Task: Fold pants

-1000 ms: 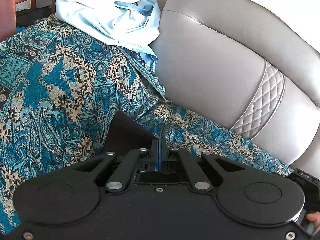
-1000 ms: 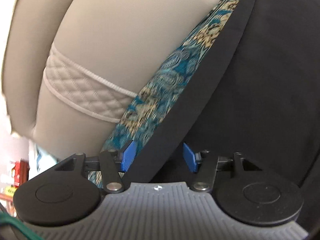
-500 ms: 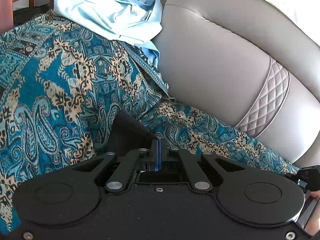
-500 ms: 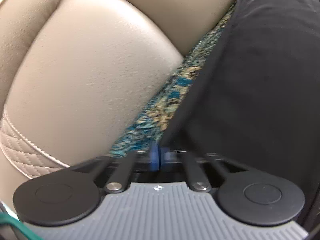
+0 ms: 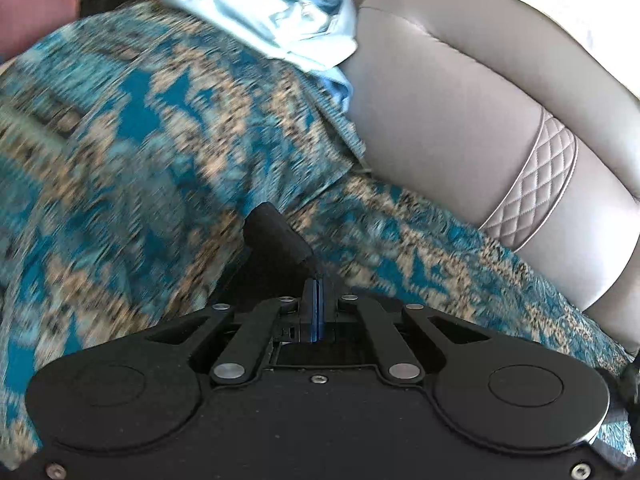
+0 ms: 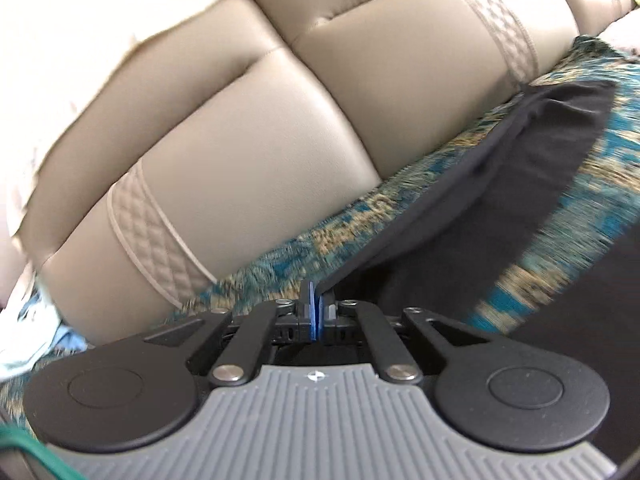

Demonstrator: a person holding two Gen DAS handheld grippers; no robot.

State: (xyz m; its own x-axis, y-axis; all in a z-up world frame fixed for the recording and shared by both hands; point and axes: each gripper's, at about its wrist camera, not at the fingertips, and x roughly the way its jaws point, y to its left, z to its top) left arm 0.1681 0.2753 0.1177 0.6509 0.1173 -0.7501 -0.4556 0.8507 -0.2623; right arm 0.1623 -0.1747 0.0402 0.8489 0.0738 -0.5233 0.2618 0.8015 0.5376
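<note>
Left wrist view: left tool (image 5: 316, 280) pressed together, blue pads (image 5: 310, 300) pinching a corner of the black pants (image 5: 276, 236). Pants corner bunched into a dark fold, poking up and away from the tool toward the back of the sofa (image 5: 460, 120). Only this small bit in view, so long axis not clear here. Under it, a blue and tan patterned cover (image 5: 120, 160) spread over the sofa seat, blurry. Pale blue clothes (image 5: 288, 16) heaped at the far end of the seat, against the sofa back.

Right wrist view: right tool (image 6: 318, 300) pressed together too, pads (image 6: 307, 312) pinching the edge of the pants (image 6: 520, 168). Pants stretched out long, running from the tool up and to the right, along the line where the seat meets the sofa back (image 6: 280, 120). Far end near the right end of the seat, beside a quilted strip (image 6: 504, 28). Edge by the tool pulled tight and straight. Patterned cover (image 6: 360, 216) showing on both sides of the pants. More black cloth at the lower right, blurry, can't tell which part.
</note>
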